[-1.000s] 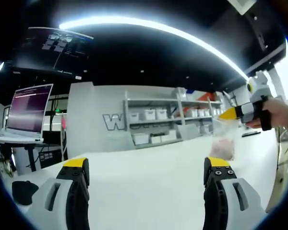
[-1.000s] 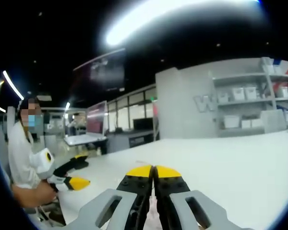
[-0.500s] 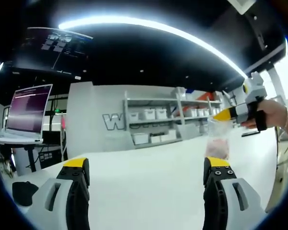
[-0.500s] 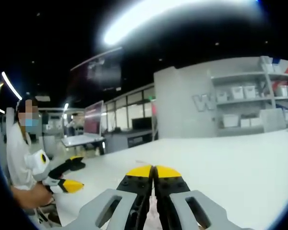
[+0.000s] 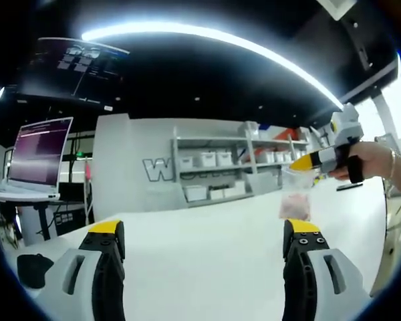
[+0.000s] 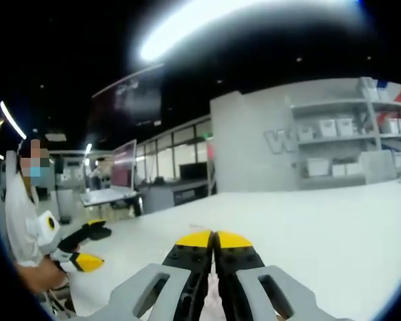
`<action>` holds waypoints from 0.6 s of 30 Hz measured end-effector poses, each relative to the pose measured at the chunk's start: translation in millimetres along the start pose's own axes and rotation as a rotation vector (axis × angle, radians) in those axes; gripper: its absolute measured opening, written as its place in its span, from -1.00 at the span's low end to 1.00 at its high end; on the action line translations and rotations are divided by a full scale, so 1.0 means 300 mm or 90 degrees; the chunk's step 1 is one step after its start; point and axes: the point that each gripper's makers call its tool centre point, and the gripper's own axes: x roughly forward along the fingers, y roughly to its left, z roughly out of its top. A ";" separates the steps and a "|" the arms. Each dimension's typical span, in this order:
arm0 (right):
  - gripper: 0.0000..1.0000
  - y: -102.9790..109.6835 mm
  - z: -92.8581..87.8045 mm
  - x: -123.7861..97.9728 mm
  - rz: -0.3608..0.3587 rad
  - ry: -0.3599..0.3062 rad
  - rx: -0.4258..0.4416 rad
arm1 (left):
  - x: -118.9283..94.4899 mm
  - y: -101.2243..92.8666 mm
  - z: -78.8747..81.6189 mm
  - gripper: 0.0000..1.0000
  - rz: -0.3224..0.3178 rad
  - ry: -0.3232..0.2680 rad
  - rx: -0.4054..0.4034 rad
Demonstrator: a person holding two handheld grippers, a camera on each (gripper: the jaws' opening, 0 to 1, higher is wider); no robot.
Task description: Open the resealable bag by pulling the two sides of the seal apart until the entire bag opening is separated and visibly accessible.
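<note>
The right gripper [image 5: 301, 162], clamped on the bag [image 5: 295, 200], has carried it further off the table [image 5: 207, 241] while the left gripper [image 5: 204, 231] waits wide open, so no seal-pulling yet.

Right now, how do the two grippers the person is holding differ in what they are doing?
The left gripper is open, with a wide gap between its jaws and nothing in them. The right gripper is shut, its yellow tips pressed together, pinching the top of the clear bag, which hangs above the white table. Both share grey bodies, black jaws and yellow tips.
</note>
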 end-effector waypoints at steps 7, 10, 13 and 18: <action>-1.00 -0.019 -0.009 0.029 -0.004 0.008 0.001 | 0.001 0.005 -0.001 0.93 0.002 0.001 0.000; -1.00 -0.028 -0.009 0.040 -0.006 0.008 0.002 | 0.001 0.008 -0.005 0.93 0.003 0.003 -0.001; -1.00 -0.035 -0.010 0.051 -0.007 0.011 0.001 | 0.001 0.010 -0.016 0.93 0.004 0.008 -0.004; -1.00 -0.048 -0.004 0.075 -0.008 0.014 0.000 | -0.001 0.012 -0.020 0.93 0.006 0.009 -0.005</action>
